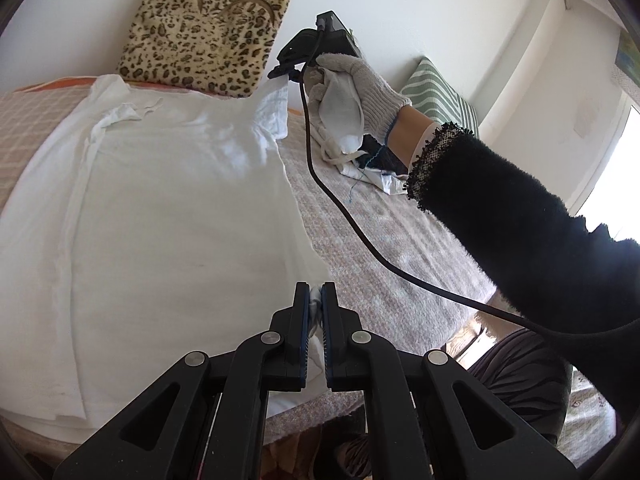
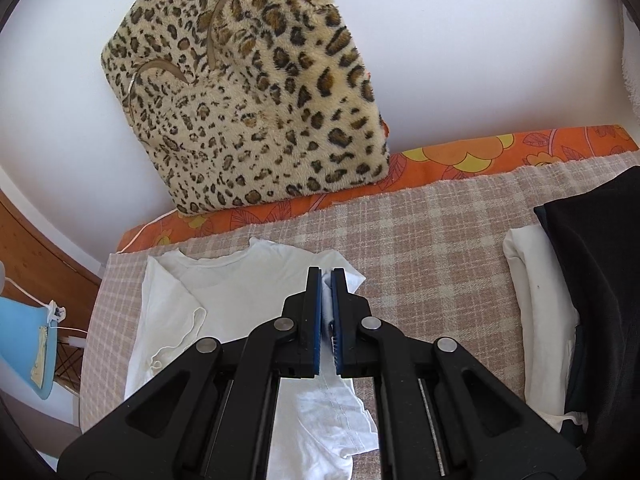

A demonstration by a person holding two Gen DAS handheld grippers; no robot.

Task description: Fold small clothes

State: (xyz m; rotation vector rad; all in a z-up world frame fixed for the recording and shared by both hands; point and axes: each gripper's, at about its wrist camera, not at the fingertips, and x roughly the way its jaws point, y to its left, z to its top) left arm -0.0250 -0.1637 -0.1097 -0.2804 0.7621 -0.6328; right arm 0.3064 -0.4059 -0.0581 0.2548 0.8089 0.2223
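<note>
White wall rises behind the bed, and a leopard-print cushion leans upright against it; I place everything else by that cushion. Beneath its lower edge runs an orange flowered sheet, and in front of that a pink checked blanket covers the mattress.

On the blanket, just in front of the cushion, the white t-shirt lies spread flat, neckline toward the cushion, one sleeve folded in over the chest. My left gripper is at the corner of the shirt farthest from the cushion, on its right-hand edge; its jaws are pressed almost together with a bit of white hem pinched between the blue pads. My right gripper is at the shirt's shoulder nearer the cushion, jaws likewise nearly closed, with a fold of the white sleeve caught between them. From the left wrist view I see my gloved right hand around that gripper's handle, white cloth bunched under it, and a black cable trailing down from it across the blanket.

To the right of the cushion, further along the blanket, a stack of folded clothes sits, cream below and black on top. A green striped pillow rests against the wall beyond my right hand. Left of the cushion, off the bed, a light blue lamp shows.
</note>
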